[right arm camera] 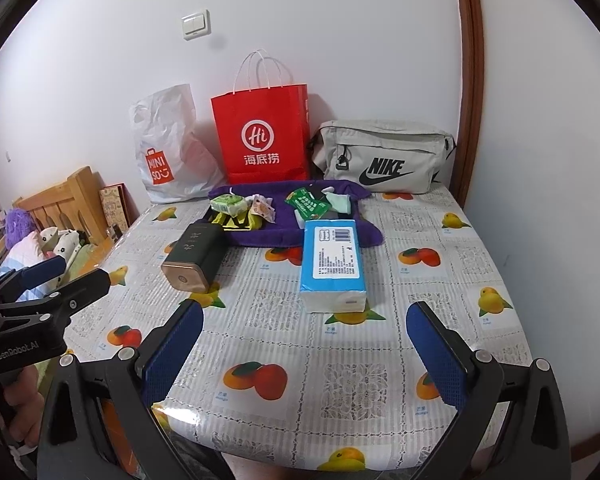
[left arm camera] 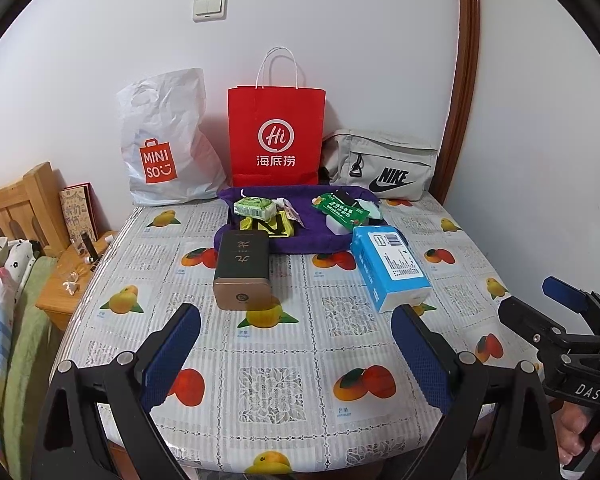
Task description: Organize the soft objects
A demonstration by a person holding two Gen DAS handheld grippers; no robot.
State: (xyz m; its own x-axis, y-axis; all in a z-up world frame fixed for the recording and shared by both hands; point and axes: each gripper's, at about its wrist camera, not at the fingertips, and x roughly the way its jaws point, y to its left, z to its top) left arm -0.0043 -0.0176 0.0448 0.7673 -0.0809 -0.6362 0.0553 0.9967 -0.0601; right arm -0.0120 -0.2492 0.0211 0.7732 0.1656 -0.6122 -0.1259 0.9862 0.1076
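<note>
A purple towel lies at the back of the table with small soft packs on it: a light green tissue pack, a dark green wipes pack and a yellow-black pouch. A blue tissue pack lies in front of the towel, a dark tin box to its left. My left gripper and my right gripper hover open over the table's near edge, nothing between their fingers.
Against the wall stand a white Miniso bag, a red paper bag and a grey Nike bag. The fruit-print table has a wooden nightstand and a bed to its left.
</note>
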